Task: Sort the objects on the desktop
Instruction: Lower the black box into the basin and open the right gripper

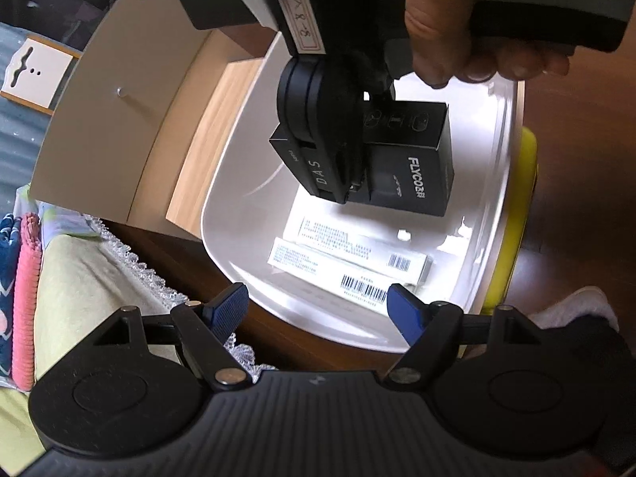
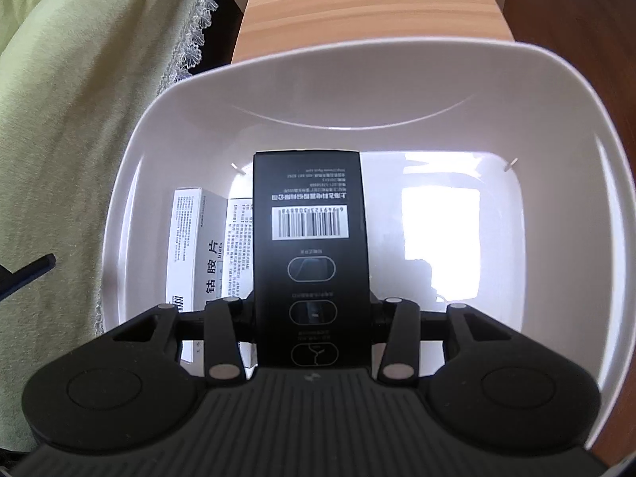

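Two grippers at work: nearest the left wrist camera, the left gripper [image 1: 318, 310] hangs spread and empty over the near rim of the white bin [image 1: 222, 238]; beyond it the right gripper [image 2: 312, 318], held in a hand [image 1: 457, 39], is clamped on the black box [image 2: 308, 238], low inside the bin beside two white cartons [image 1: 349, 258]. Judgement: lower until the box rests flat on the bare floor, clear of the cartons, then release without dragging it.
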Demonstrator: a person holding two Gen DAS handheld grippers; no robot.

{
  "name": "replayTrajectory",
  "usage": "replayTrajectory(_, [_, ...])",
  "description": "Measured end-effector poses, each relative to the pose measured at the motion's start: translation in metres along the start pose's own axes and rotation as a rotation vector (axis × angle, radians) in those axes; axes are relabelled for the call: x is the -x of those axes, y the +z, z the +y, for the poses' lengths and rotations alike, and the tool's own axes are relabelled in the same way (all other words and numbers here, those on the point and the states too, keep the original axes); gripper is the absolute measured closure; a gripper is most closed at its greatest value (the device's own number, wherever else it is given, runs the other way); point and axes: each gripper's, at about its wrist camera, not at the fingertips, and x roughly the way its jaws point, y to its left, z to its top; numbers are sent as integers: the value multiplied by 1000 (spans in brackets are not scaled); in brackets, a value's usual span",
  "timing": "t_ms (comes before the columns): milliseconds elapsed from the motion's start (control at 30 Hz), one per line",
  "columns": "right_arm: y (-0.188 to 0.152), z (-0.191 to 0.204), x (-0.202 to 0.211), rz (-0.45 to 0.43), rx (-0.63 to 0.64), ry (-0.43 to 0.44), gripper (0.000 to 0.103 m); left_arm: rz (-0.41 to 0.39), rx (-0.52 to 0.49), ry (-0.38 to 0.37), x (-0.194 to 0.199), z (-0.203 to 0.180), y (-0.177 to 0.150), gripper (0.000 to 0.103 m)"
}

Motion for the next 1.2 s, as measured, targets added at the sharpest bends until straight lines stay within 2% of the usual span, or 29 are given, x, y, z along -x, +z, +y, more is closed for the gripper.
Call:
replayTrajectory(800, [-7, 2, -9, 8, -23, -18, 63, 62, 36, 11, -8, 7, -12, 22])
replayTrajectory(1200, [-5, 1, -9, -4, -28, 20, 59, 64, 52, 24, -7, 10, -10, 20])
